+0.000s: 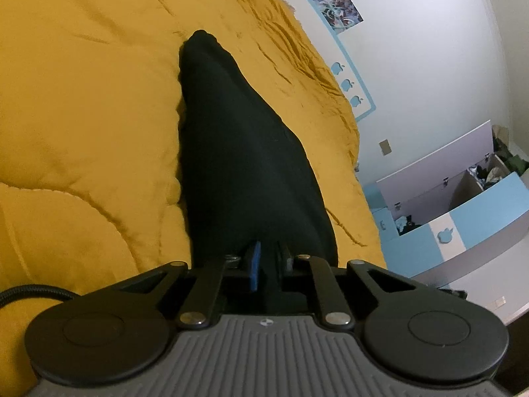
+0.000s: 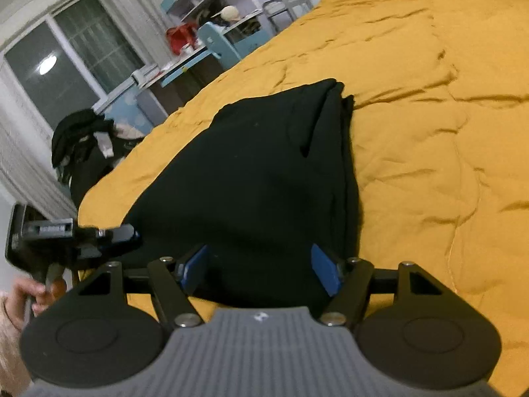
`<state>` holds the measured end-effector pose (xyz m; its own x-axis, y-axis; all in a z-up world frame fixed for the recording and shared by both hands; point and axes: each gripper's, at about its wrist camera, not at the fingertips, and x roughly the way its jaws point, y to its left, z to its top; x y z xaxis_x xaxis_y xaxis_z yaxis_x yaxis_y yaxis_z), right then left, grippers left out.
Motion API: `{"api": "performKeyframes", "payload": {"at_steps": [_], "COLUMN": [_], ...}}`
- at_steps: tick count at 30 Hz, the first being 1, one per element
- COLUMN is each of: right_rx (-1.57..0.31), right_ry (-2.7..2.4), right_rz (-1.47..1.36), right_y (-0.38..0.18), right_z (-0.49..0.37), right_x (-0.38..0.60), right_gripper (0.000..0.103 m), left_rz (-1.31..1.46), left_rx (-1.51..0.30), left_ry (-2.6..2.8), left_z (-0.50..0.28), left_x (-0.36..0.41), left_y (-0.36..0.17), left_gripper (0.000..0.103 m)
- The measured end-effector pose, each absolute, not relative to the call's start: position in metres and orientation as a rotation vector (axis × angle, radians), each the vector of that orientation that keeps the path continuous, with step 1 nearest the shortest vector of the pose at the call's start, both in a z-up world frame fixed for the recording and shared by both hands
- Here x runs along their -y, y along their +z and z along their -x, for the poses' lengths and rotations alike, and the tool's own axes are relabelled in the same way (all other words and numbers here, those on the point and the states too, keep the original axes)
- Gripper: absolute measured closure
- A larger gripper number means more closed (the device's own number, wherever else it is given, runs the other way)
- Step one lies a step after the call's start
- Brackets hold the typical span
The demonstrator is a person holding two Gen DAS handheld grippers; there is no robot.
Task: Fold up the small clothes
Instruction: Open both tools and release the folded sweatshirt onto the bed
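Black garment (image 2: 251, 178): matt knit cloth, soft, lying in loose folds. Yellow quilt (image 1: 86, 106): stitched, puffed fabric with a faint sheen, creased along its seams. Left gripper (image 1: 268, 263): matt black plastic arms, bright metal pivot screws, blue rubbery pads, ribbed grey plastic housing. Right gripper (image 2: 261, 273): same finish, its blue pads (image 2: 325, 273) smooth and dull. Braided cable (image 1: 36, 292): woven black sheath. Window (image 2: 56, 66): glossy glass reflecting a lamp.

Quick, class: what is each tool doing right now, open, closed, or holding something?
Left tool: closed on the black garment.
Right tool: open, pads wide apart, black garment between them but not gripped.
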<state>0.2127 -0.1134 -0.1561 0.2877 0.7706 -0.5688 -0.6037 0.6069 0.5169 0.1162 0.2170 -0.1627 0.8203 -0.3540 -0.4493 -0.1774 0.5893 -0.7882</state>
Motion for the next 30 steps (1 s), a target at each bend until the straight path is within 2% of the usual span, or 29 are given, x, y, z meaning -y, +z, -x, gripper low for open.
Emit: {"api": "performKeyframes", "payload": {"at_steps": [1,2,3,6,8,12,15,22,30], "right_rx": [-0.901,-0.913,-0.927,-0.924,-0.872,-0.737,-0.710,-0.709,-0.692], "right_ry": [0.915,0.899,0.875,0.820,0.775,0.625,0.553,0.513,0.504], "right_rz": [-0.246,-0.270,-0.301,-0.329,-0.290,-0.088,0.023,0.091,0.133], "right_y": [-0.156,-0.153,-0.150,-0.129,-0.110,-0.069,-0.046,-0.019,-0.004], "right_z": [-0.214,-0.214,-0.214,-0.205,-0.192,-0.158,-0.134,-0.084,-0.044], "right_x": [0.114,0.114,0.114,0.109,0.104,0.087,0.073,0.057,0.056], "right_gripper": [0.038,0.037,0.033,0.022,0.022,0.021,0.021,0.021,0.021], "left_rz": [0.951,0.953,0.941,0.838,0.774,0.665,0.569,0.408,0.380], "left_rx": [-0.630,-0.638,-0.635,-0.608,-0.603,-0.608,-0.645,-0.683,-0.667], "left_ry": [-0.107,-0.105,-0.105,-0.080,-0.037,0.073,0.168,0.270,0.314], "left_z": [-0.110,-0.111,-0.107,-0.099,-0.094,-0.085,-0.080,-0.059,-0.038], "left_x": [-0.215,-0.214,-0.207,-0.189,-0.176,-0.148,-0.124,-0.081,-0.062], "left_y": [-0.161,-0.155,-0.149,-0.117,-0.094,-0.053,-0.034,-0.020,-0.009], "left_gripper": [0.083,0.075,0.073,0.053,0.032,0.027,0.025,0.025,0.018]}}
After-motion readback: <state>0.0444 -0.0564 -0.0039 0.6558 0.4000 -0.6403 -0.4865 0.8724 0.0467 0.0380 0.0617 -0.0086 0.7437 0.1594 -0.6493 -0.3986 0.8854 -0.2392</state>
